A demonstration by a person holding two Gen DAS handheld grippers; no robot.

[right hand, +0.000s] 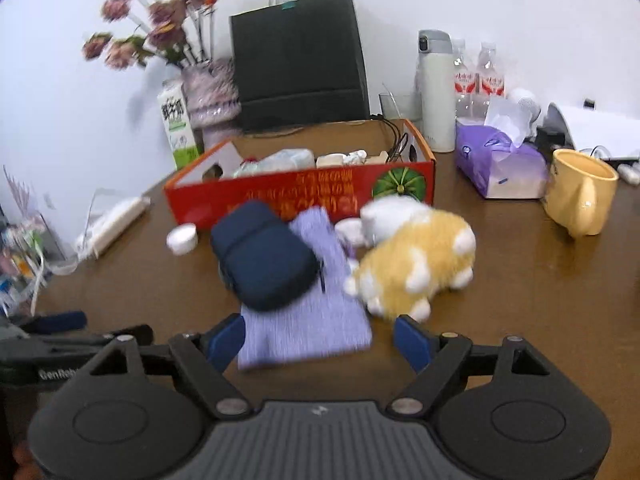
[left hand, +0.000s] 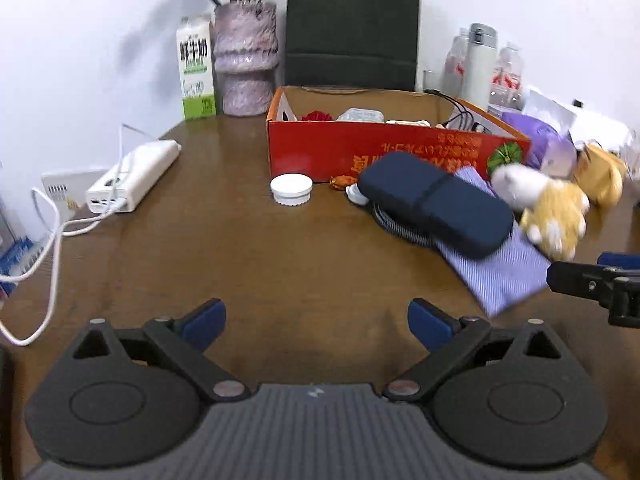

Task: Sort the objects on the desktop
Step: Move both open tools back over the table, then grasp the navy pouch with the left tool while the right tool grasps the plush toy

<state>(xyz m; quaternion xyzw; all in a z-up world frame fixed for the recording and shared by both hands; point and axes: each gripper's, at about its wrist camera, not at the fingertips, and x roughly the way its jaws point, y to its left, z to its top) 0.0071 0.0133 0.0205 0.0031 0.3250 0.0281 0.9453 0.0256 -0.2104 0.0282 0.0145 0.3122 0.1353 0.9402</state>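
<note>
Your left tongs (left hand: 316, 316) stand wide apart over bare brown counter (left hand: 240, 248), with nothing between the blue pads. Your right tongs (right hand: 318, 340) are also spread, though a little less; the near edge of the lilac striped cloth (right hand: 316, 320) lies in the gap between their tips, and neither pad presses on it.

On that cloth rests the navy zip case (right hand: 262, 258), its far end toward the red cardboard box (right hand: 304, 196). Just right of the cloth lies the yellow-and-white plush toy (right hand: 416, 268), on its side, touching the cloth's edge. A white round lid (left hand: 291, 189) sits near the box's front wall, well left of the case, and beside it a small orange wrapped sweet (left hand: 343, 181) and a coiled striped cable (left hand: 394, 228) that pokes out from under the case.

The box already holds several small things; which ones you cannot tell clearly. To its right stand the purple tissue pack (right hand: 500, 164) and the yellow mug (right hand: 580, 196). The white power strip (left hand: 134, 176) lies at the counter's left edge.
</note>
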